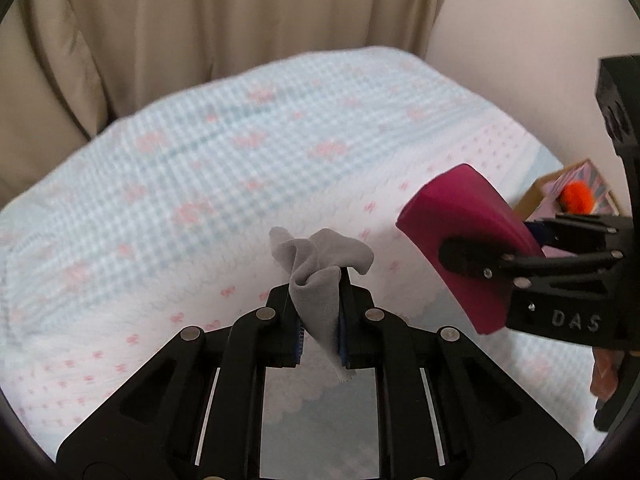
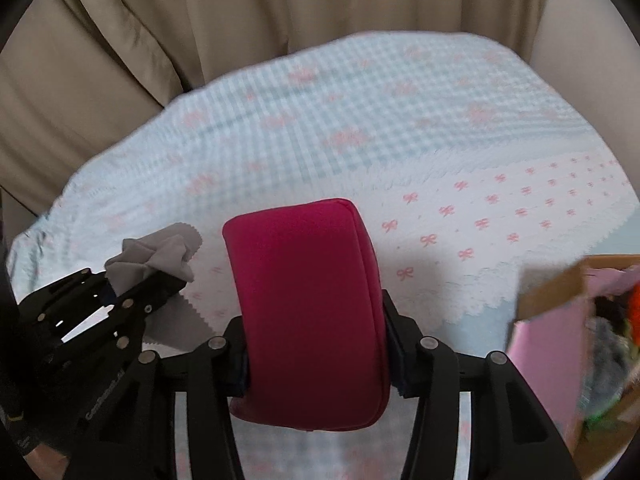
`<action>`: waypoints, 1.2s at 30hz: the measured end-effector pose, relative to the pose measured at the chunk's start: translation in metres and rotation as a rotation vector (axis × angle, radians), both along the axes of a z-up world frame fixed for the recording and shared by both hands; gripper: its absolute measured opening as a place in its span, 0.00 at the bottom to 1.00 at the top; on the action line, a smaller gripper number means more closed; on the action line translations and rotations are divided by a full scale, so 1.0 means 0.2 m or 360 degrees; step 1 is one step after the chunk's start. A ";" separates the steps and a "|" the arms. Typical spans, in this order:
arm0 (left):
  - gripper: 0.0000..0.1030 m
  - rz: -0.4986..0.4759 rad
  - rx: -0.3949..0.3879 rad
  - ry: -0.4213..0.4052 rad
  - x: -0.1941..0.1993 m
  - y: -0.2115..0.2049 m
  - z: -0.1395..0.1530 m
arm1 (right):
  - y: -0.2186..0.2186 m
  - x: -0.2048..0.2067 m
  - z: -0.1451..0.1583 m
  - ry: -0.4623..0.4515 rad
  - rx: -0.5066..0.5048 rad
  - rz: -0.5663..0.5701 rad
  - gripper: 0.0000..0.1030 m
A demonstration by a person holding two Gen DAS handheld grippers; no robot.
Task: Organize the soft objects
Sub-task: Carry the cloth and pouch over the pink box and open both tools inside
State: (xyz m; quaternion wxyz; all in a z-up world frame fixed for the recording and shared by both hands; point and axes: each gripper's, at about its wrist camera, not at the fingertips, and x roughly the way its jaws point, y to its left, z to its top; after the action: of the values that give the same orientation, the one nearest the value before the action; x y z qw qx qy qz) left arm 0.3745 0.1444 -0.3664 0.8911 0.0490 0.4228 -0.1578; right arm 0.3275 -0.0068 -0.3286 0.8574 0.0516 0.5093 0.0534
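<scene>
My left gripper (image 1: 319,316) is shut on a small grey cloth (image 1: 316,276) and holds it above the bed; the cloth also shows at the left of the right wrist view (image 2: 156,256). My right gripper (image 2: 316,344) is shut on a magenta cushion (image 2: 308,312), held upright above the bed. In the left wrist view the cushion (image 1: 460,224) sits to the right of the cloth, with the right gripper (image 1: 472,260) clamped on it.
A bed with a pale blue checked blanket (image 1: 240,140) and a white bow-print sheet (image 2: 500,216) fills both views. An open cardboard box (image 2: 560,304) with pink lining and soft items, including an orange pom-pom (image 1: 576,198), stands at the right. Beige curtains (image 1: 200,20) hang behind.
</scene>
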 end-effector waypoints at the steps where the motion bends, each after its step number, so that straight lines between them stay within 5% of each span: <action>1: 0.10 -0.0002 0.0001 -0.0018 -0.02 -0.02 0.08 | -0.01 -0.03 0.05 -0.0020 0.0004 -0.0003 0.45; 11: 0.10 -0.0064 0.0022 -0.0116 -0.25 -0.32 0.64 | -0.23 -0.35 0.64 -0.0214 0.0053 -0.0092 0.45; 20: 0.10 -0.0024 0.0008 -0.0115 -0.41 -0.74 0.94 | -0.69 -0.60 1.00 -0.0284 0.0062 -0.0185 0.45; 28: 0.10 0.0011 -0.0070 -0.0068 -0.45 -1.22 0.99 | -1.15 -0.71 1.10 -0.0280 -0.0010 -0.0181 0.45; 36: 0.10 -0.0028 -0.0074 0.0030 -0.39 -1.65 0.84 | -1.55 -0.67 1.02 -0.0181 -0.0035 -0.0225 0.45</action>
State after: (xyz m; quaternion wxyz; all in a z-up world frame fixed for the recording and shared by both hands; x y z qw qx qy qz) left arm 0.2960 -0.1854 -0.1974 0.8865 0.0305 0.4270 -0.1759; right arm 0.1941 -0.3176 -0.1248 0.8871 0.0750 0.4553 -0.0098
